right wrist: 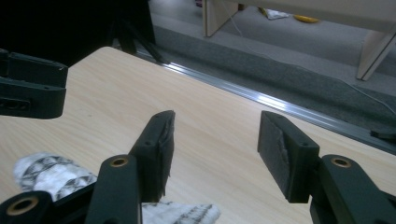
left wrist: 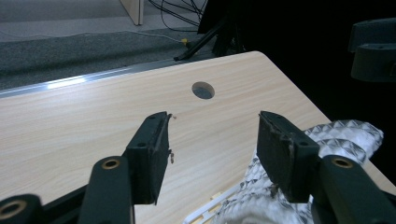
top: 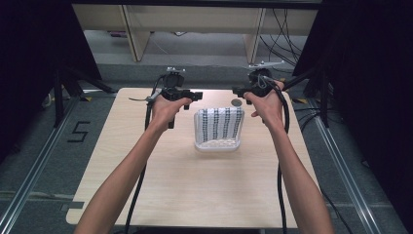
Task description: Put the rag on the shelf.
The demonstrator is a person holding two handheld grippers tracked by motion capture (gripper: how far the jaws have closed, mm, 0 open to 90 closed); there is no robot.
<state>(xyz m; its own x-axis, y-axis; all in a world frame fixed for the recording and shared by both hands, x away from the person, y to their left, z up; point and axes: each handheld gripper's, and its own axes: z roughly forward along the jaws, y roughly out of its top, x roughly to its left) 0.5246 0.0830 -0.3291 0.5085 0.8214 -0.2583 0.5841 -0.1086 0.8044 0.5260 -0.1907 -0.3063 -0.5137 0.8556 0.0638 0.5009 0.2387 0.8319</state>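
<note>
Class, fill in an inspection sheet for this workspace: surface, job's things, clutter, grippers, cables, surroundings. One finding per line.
Surface: light wooden table with a round hole near the far edge.
Job's things: white basket holding black-and-white patterned cloth.
Clutter: nothing seen.
Grippers: left gripper and right gripper, jaws apart, nothing between them, on either side of the basket.
Cables: black cable trailing from each gripper towards the person.
Surroundings: grey floor, wooden furniture legs, dark curtains at the sides.

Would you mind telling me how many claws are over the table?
2: the left claw beyond the basket's far-left corner, the right claw beyond its far-right corner, both open.
</note>
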